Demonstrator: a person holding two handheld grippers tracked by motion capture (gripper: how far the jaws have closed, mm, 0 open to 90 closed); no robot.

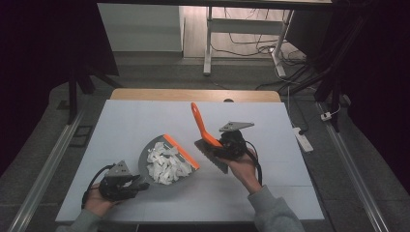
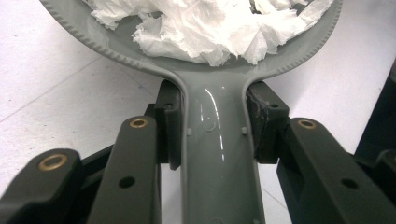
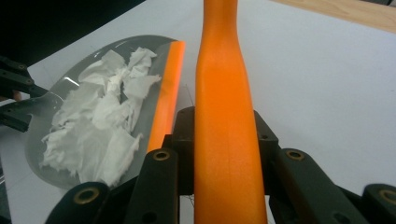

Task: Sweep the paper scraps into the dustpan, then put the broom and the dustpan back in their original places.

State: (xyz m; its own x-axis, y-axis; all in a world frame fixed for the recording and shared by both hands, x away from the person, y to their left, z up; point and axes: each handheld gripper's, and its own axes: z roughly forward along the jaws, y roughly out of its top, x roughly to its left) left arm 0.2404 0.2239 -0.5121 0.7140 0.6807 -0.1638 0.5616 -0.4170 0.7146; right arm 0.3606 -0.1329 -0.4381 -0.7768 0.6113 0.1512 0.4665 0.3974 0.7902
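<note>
White board covers the table (image 1: 125, 121), with a strip of bare wood showing along its far edge in the high view. Nearest the camera, at the lower left of that view, the left gripper (image 1: 140, 185) lies low over the board in the person's hand, and its jaws are clamped on the handle of the grey dustpan (image 1: 155, 186); in the left gripper view the two black pads (image 2: 169, 123) press against both sides of the glossy grey handle where it widens into the pan. The dustpan rests flat on the board a little left of centre, its orange lip (image 1: 181, 151) turned toward the upper right of the frame, and a heap of torn white paper scraps (image 1: 167, 164) fills the pan. Just right of the pan, at the centre of the high view, the right gripper (image 1: 220, 145) is closed on the orange brush (image 1: 199, 123), gripping low on the handle just above the dark bristle head (image 1: 210, 155); the handle slants up toward the upper left, and the bristles sit beside the orange lip without clearly touching it. In the right gripper view the orange handle runs up between the jaws, with the loaded pan at the left. Beyond the table, a white desk frame (image 1: 209, 43) and loose cables (image 1: 295, 63) lie on the floor.
</note>
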